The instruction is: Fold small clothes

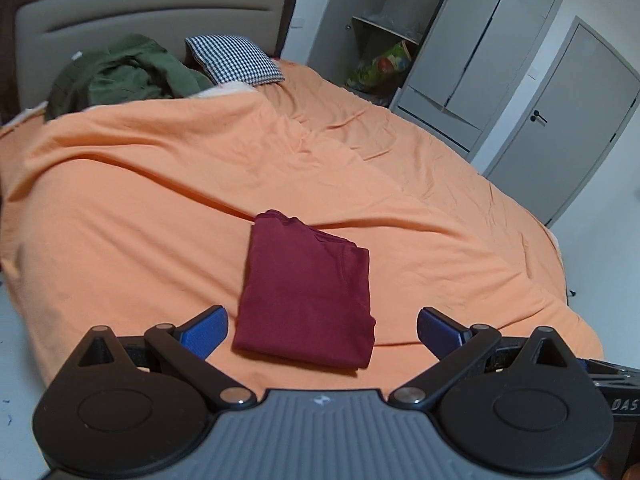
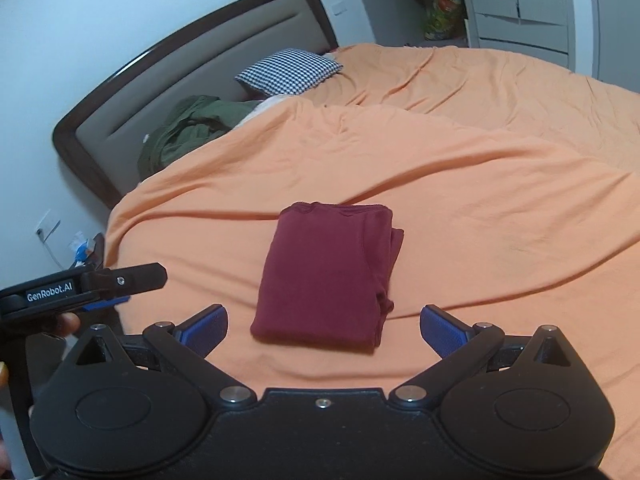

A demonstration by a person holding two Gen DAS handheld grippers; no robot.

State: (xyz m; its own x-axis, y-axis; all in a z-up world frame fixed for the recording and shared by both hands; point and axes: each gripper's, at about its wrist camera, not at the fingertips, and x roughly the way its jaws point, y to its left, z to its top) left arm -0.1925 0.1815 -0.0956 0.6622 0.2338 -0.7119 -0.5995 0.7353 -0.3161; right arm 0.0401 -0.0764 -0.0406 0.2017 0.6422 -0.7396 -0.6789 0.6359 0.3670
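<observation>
A dark red garment lies folded into a compact rectangle on the orange bedspread. My left gripper hangs open just short of its near edge, blue pads wide apart and holding nothing. My right gripper is likewise open in front of the garment, blue pads spread, not touching the cloth. The left gripper also shows from the side at the left of the right wrist view, held in a person's hand.
A green jacket and a checked pillow lie near the headboard. Grey wardrobes and a door stand beyond the bed. A nightstand with small items sits at the bedside.
</observation>
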